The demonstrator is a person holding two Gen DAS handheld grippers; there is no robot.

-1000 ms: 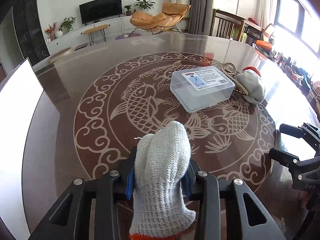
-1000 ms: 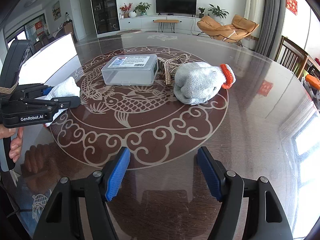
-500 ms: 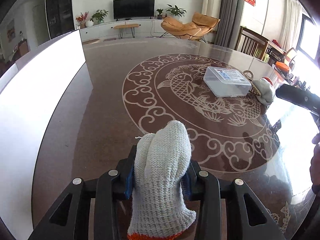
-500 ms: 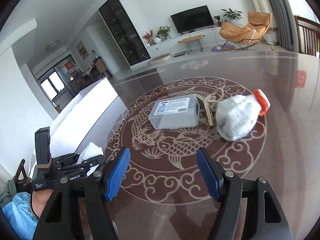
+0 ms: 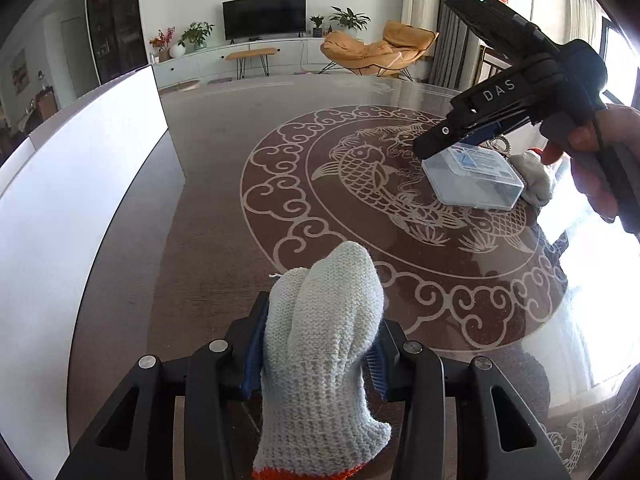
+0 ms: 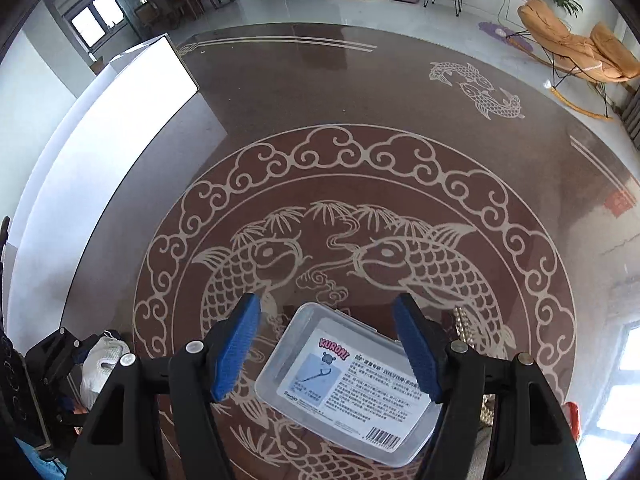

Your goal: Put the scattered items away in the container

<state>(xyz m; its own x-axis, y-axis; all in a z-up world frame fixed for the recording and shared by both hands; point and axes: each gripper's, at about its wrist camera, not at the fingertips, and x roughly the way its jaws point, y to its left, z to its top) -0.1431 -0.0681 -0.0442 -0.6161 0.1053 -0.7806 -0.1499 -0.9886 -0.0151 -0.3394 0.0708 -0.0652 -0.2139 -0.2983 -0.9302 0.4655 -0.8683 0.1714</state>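
Observation:
My left gripper (image 5: 314, 356) has a white knitted glove (image 5: 324, 344) with an orange cuff standing upright between its blue pads. The jaws are opening, and the pads still touch the glove. It hangs low over the brown koi-patterned table (image 5: 224, 208), near the big white container (image 5: 80, 208) on the left. My right gripper (image 6: 326, 312) is open and points steeply down over a clear lidded plastic box (image 6: 344, 384) with a printed label. In the left wrist view a hand holds that gripper (image 5: 432, 146) just above the box (image 5: 472, 184).
A second grey-white glove (image 5: 536, 176) and a coil of beaded cord (image 6: 464, 328) lie right behind the clear box. The white container's wall (image 6: 120, 120) runs along the table's left side. Chairs, a TV bench and windows stand beyond the table.
My right gripper has swung across from the table's near edge to just above the clear box and tipped downward. The left gripper has turned toward the white container with the glove, its jaws slightly wider.

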